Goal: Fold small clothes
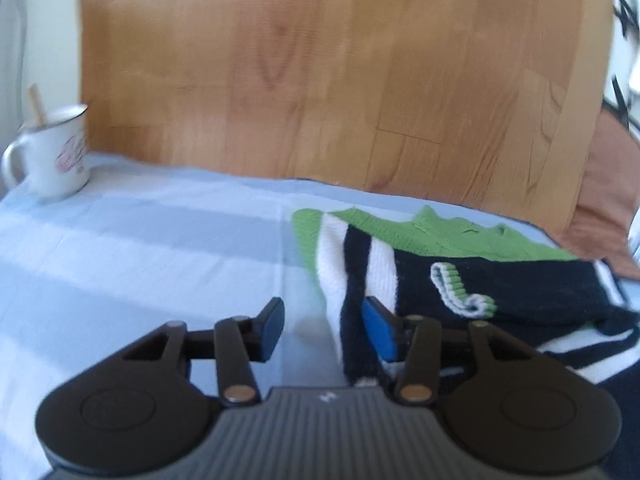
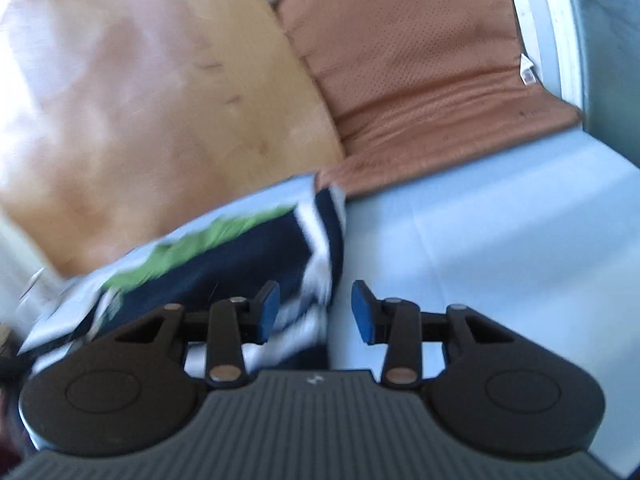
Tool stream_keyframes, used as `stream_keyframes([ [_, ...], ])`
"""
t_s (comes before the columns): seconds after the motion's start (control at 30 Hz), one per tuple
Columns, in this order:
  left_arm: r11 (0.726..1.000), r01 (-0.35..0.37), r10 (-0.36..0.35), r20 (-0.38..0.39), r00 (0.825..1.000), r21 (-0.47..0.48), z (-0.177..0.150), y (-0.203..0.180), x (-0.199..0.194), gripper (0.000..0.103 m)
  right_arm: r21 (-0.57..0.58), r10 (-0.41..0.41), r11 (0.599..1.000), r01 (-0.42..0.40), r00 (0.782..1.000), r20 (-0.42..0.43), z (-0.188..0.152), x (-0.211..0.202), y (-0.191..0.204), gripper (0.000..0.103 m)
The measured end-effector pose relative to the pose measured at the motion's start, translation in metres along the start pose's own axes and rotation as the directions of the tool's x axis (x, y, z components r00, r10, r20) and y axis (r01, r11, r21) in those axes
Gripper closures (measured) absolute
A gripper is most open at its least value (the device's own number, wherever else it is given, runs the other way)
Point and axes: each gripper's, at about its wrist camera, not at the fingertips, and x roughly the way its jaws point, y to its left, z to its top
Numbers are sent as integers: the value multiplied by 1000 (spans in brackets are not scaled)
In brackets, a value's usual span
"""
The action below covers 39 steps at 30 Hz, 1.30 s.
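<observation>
A small knit sweater (image 1: 492,284), navy with green top and white stripes, lies on a light blue cloth (image 1: 140,248). Its striped sleeve (image 1: 352,280) is folded toward me and runs down between my left gripper's fingers. My left gripper (image 1: 326,330) is open, its right pad beside the sleeve. In the right wrist view the sweater (image 2: 224,256) is blurred; its striped edge lies between the fingers of my open right gripper (image 2: 316,312), close to the left pad.
A white enamel mug (image 1: 60,152) with a wooden stick stands at the far left on the cloth. A wooden board (image 1: 320,80) lies behind the cloth. A brown cushion (image 2: 420,60) lies at the far right.
</observation>
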Motion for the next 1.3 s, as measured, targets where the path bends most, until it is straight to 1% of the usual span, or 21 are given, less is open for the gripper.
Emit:
stream_keyframes([
  [0.07,997,70,-71,-12,997,-40,-7,9,-27,59,13,53,999,-52,997,-53,-27,-25,-2,59],
  [0.1,994,109,-109,-17,994,-33,-15,12,-43,59,27,67,997,-65,995,-68,-42,-37,-5,59],
  [0.17,986,166,-166,-21,986,11,-35,15,-80,57,60,95,994,-89,991,-97,-68,-58,-13,59],
  [0.27,969,227,-224,-48,973,92,-74,15,-133,49,111,135,986,-124,987,-90,-103,-92,-22,59],
  [0.37,956,264,-247,-133,960,127,-112,14,-169,45,135,154,981,-141,983,-96,-130,-112,-27,59],
  [0.47,958,266,-239,-211,948,111,-141,13,-191,46,155,182,974,-165,978,-101,-148,-116,-24,58],
  [0.53,960,269,-243,-245,939,77,-156,13,-203,50,149,207,970,-192,974,-96,-154,-118,-20,58],
  [0.57,960,277,-253,-265,930,53,-163,12,-209,57,144,218,968,-204,972,-93,-155,-119,-20,59],
  [0.6,961,273,-252,-267,930,44,-169,9,-214,66,142,230,966,-215,969,-93,-158,-120,-22,59],
  [0.63,965,256,-233,-259,937,58,-175,4,-218,77,142,237,965,-223,967,-95,-160,-119,-21,63],
  [0.67,965,254,-228,-274,934,62,-178,-1,-220,94,136,242,964,-227,964,-110,-161,-116,-19,84],
  [0.7,968,243,-219,-265,939,62,-181,-3,-222,94,126,237,967,-221,963,-129,-162,-112,-19,94],
  [0.73,970,235,-212,-257,943,62,-182,-4,-224,94,116,228,970,-213,965,-127,-162,-112,-18,94],
  [0.77,969,243,-225,-250,942,43,-180,-1,-228,95,113,237,968,-224,965,-114,-160,-116,-18,94],
  [0.83,958,283,-286,-200,937,-41,-171,13,-243,95,113,264,960,-257,963,-51,-151,-130,-19,95],
  [0.93,915,363,-383,-92,919,-179,-152,40,-265,95,100,309,945,-311,950,37,-132,-147,-17,95],
  [0.97,904,380,-397,-54,916,-196,-143,44,-267,95,81,315,944,-320,947,61,-123,-147,-13,95],
  [1.03,889,405,-412,14,911,-215,-121,45,-261,95,69,337,936,-344,936,97,-101,-137,-6,95],
  [1.1,874,419,-422,46,906,-244,-95,42,-242,95,80,347,930,-358,930,120,-75,-116,-1,95],
  [1.2,897,355,-358,36,933,-262,-57,28,-194,95,88,325,937,-337,937,129,-29,-68,8,95],
  [1.3,910,237,-250,5,968,-339,-22,15,-124,92,90,245,961,-260,959,144,14,-4,21,90],
])
